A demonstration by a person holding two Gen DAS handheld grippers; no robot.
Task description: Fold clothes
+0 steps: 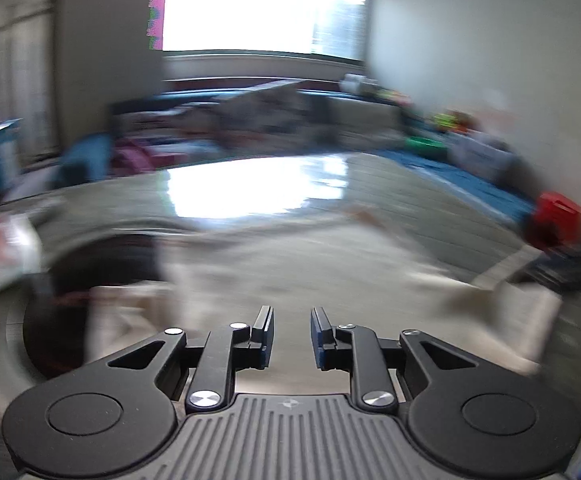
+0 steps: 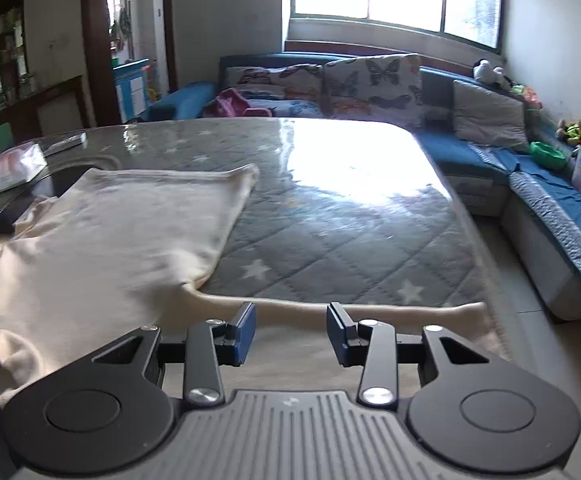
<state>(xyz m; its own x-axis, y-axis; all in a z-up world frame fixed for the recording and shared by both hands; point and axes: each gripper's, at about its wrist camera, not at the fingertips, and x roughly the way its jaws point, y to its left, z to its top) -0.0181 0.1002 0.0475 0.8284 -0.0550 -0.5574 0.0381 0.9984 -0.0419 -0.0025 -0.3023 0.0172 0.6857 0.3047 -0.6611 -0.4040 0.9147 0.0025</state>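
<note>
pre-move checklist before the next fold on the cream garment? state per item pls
1. Right gripper free of cloth: ok, jaws apart, nothing between them.
2. Left gripper free of cloth: ok, narrow gap, nothing in it.
3. Cream garment laid flat: not ok, one part already folded over, left side rumpled.
4. Sleeve within reach along the near edge: ok, just beyond the right fingertips.
5. Tissue pack clear of the garment: ok, apart on the left.
6. Left view usable: not ok, motion-blurred.
</note>
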